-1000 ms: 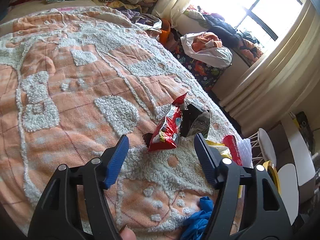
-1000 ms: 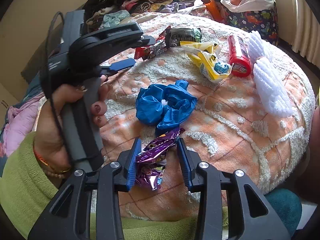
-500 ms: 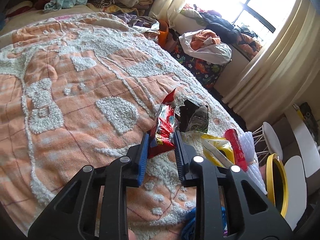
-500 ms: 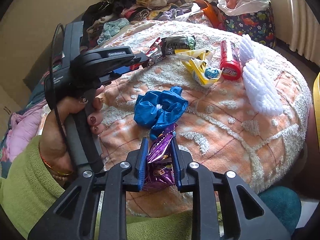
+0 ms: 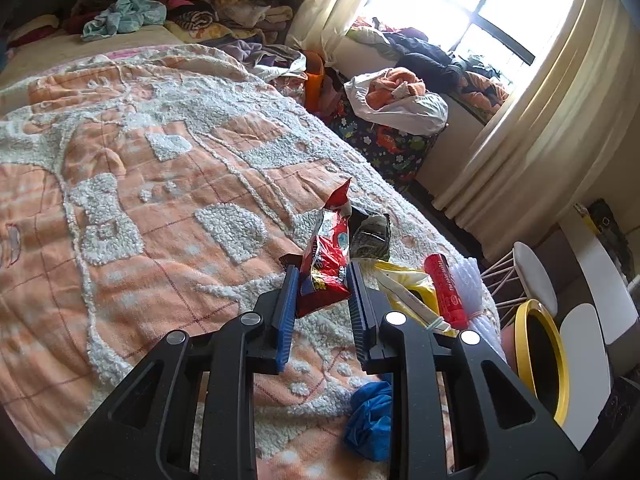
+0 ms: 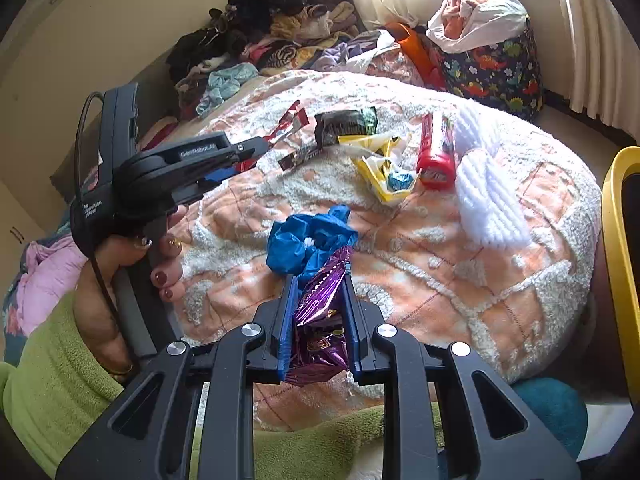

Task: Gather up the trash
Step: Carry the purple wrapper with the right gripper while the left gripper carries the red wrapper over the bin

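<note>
Left wrist view: the left gripper (image 5: 322, 288) has its blue fingers (image 5: 289, 304) clamped on a red snack wrapper (image 5: 326, 264), which stands up between them above the bed (image 5: 120, 184). In the right wrist view the right gripper (image 6: 319, 304) pinches a crumpled purple wrapper (image 6: 320, 320) between its fingers, just in front of a blue plastic bag (image 6: 304, 240) lying on the bed.
</note>
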Available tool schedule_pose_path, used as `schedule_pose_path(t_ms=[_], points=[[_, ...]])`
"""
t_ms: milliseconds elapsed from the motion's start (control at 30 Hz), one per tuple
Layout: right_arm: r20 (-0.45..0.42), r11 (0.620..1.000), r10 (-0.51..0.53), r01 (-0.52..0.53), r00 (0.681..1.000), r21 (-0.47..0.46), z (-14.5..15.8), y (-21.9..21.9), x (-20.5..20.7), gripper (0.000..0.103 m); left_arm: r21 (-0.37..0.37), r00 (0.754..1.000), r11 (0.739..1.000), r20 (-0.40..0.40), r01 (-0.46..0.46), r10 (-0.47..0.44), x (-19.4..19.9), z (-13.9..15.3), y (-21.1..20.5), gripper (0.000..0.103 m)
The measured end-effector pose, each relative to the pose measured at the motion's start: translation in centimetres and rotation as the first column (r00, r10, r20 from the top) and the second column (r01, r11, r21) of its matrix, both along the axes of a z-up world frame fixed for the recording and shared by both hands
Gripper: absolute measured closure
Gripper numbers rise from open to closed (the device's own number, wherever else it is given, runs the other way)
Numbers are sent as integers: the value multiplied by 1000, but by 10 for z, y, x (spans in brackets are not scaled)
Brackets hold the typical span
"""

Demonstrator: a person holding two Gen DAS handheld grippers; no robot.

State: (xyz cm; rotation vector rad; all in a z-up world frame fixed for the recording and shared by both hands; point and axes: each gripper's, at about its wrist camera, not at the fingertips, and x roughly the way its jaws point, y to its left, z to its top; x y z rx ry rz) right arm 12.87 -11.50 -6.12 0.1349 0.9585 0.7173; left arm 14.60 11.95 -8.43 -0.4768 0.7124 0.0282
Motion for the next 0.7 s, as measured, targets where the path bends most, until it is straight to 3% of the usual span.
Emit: schedule_pose_path(t_ms=[700], points=[[81,992,-103,96,991,85,36,-44,5,82,5,996,998,68,64,-64,-11,37,-30,86]])
